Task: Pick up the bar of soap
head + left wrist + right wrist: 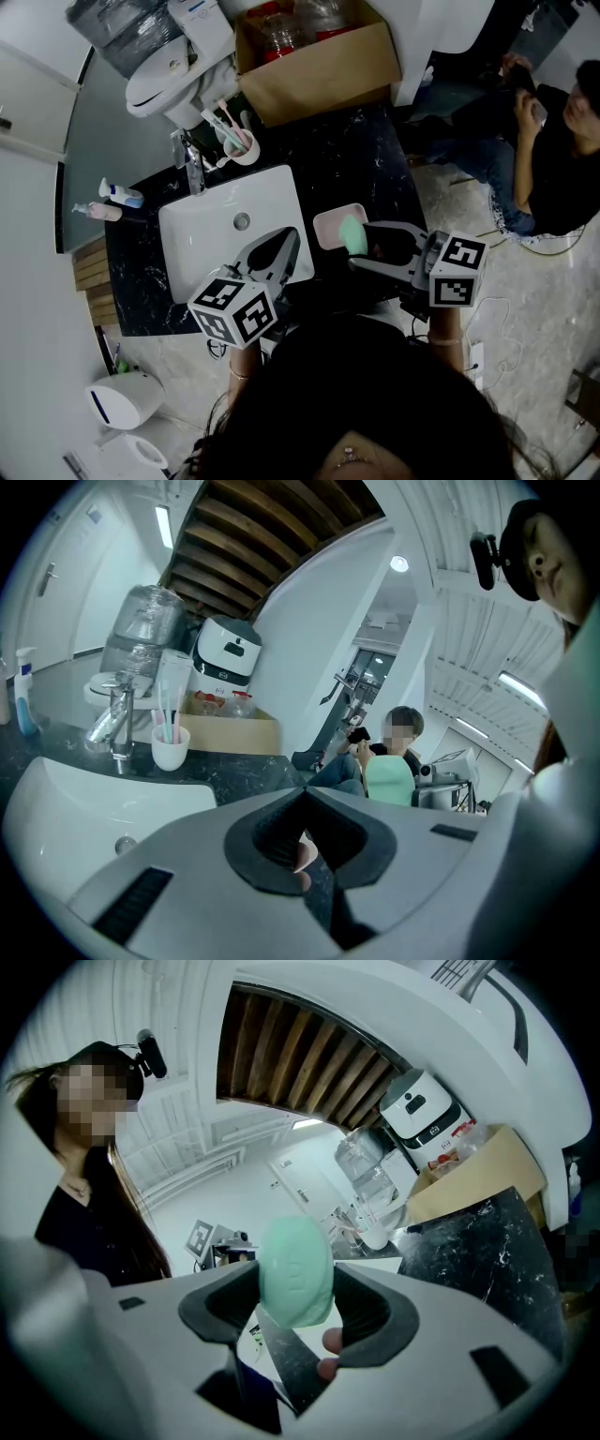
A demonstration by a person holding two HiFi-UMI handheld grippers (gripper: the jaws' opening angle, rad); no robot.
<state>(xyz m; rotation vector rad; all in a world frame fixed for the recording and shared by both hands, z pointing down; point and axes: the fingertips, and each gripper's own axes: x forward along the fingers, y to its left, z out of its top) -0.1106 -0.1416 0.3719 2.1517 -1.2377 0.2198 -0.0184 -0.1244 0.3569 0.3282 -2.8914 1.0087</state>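
Note:
The pale green bar of soap (pixel 295 1274) stands on end between my right gripper's (pixel 298 1290) jaws, which are shut on it. In the head view the soap (pixel 352 232) hangs at the right edge of a pink soap dish (pixel 330 225) on the black marble counter (pixel 375 169), with my right gripper (pixel 361 246) coming in from the right. My left gripper (pixel 284 239) is shut and holds nothing, over the front right of the white basin (pixel 202 220). From the left gripper view (pixel 305 794) the soap (pixel 389 782) shows to the right.
A chrome tap (pixel 192 169) and a cup of toothbrushes (pixel 239 145) stand behind the basin. Two bottles (pixel 112 192) lie at the counter's left end. A cardboard box (pixel 314 56) sits at the back. A person (pixel 544 159) sits on the floor to the right.

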